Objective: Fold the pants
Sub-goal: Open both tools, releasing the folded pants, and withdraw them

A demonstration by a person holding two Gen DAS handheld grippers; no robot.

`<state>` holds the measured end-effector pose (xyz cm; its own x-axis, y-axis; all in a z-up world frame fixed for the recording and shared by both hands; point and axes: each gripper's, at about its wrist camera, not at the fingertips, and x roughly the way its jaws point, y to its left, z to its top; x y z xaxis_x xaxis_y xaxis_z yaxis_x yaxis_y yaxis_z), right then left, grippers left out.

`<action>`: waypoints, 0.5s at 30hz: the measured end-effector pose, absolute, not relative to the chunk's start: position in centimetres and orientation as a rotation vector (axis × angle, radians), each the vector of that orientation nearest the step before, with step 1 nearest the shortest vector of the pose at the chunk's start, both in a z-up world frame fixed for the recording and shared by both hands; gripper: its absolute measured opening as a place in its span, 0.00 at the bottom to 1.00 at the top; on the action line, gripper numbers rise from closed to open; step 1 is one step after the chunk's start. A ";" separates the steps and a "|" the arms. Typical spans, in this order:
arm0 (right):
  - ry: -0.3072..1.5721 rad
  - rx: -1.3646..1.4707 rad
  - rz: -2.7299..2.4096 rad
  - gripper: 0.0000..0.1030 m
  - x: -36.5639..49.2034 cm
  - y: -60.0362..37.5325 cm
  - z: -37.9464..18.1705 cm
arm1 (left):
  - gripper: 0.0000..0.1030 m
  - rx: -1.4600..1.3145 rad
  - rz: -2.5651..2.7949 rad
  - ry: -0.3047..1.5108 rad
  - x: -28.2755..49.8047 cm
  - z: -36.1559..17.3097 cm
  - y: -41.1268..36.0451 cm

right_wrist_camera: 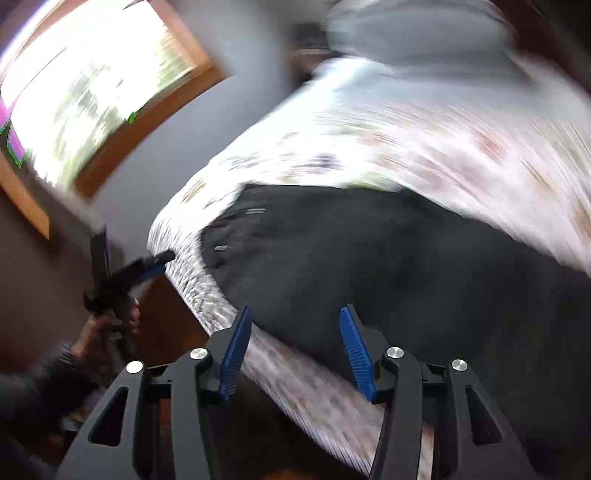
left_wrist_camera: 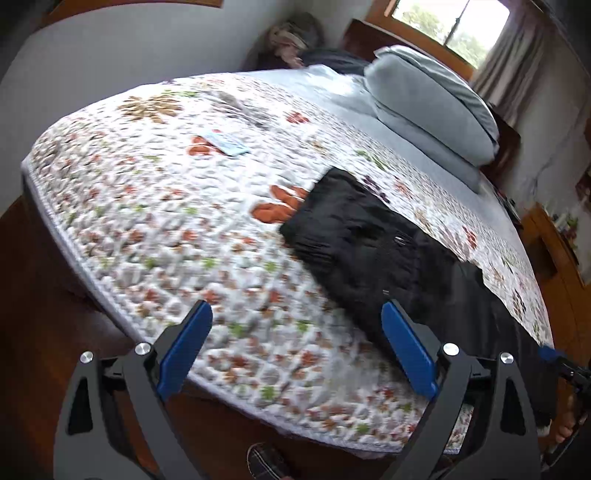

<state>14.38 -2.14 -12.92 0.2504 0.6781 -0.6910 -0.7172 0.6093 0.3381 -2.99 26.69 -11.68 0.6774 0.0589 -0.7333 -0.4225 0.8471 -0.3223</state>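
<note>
Black pants [left_wrist_camera: 369, 240] lie folded on a floral quilt [left_wrist_camera: 166, 221], stretching toward the bed's near right corner. My left gripper [left_wrist_camera: 295, 310] hovers over the quilt's near edge, open wide, with nothing between its blue pads; the pants' edge is by the right pad [left_wrist_camera: 406, 347]. The right wrist view is blurred. There the pants [right_wrist_camera: 369, 258] fill the middle, and my right gripper [right_wrist_camera: 295, 314] stands open just above their near edge, its pads apart from the cloth. A hand holds the left gripper [right_wrist_camera: 155, 264] off the bed's corner.
Grey pillows [left_wrist_camera: 432, 103] lie at the head of the bed under a window [left_wrist_camera: 450, 26]. A small blue-white paper [left_wrist_camera: 227, 142] rests on the quilt. Wooden floor [left_wrist_camera: 37, 295] lies left of the bed, a wooden cabinet [left_wrist_camera: 554, 251] stands on its right, and a shoe [left_wrist_camera: 266, 461] is below.
</note>
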 end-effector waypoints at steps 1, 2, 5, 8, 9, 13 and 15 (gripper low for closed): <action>0.884 -0.107 0.977 0.56 14.1 1.1 -12.9 | 0.90 -0.501 0.292 0.788 -3.3 -11.8 27.1; 0.855 -0.156 1.005 0.58 13.3 3.7 -13.1 | 0.90 -0.503 0.301 0.787 -3.8 -12.0 27.6; 0.770 -0.358 1.018 0.62 12.4 13.0 -14.7 | 0.90 -0.494 0.315 0.784 -4.9 -12.7 28.5; 0.730 -0.503 0.959 0.62 11.2 16.8 -17.3 | 0.90 -0.456 0.326 0.794 -5.9 -13.4 29.2; 0.720 -0.552 0.923 0.62 11.3 17.9 -18.3 | 0.90 -0.450 0.327 0.792 -6.2 -13.7 29.3; 0.791 -0.597 0.872 0.48 12.7 21.5 -22.2 | 0.90 -0.409 0.304 0.802 -7.3 -14.4 29.8; 0.830 -0.551 0.862 0.42 14.7 21.6 -23.0 | 0.90 -0.379 0.291 0.805 -7.6 -14.7 29.8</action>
<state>14.73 21.62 -23.01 0.3821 0.4358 -0.8149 -0.8307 0.5484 -0.0962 -7.60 29.78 -14.69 0.6598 0.1085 -0.7436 -0.3916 0.8942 -0.2170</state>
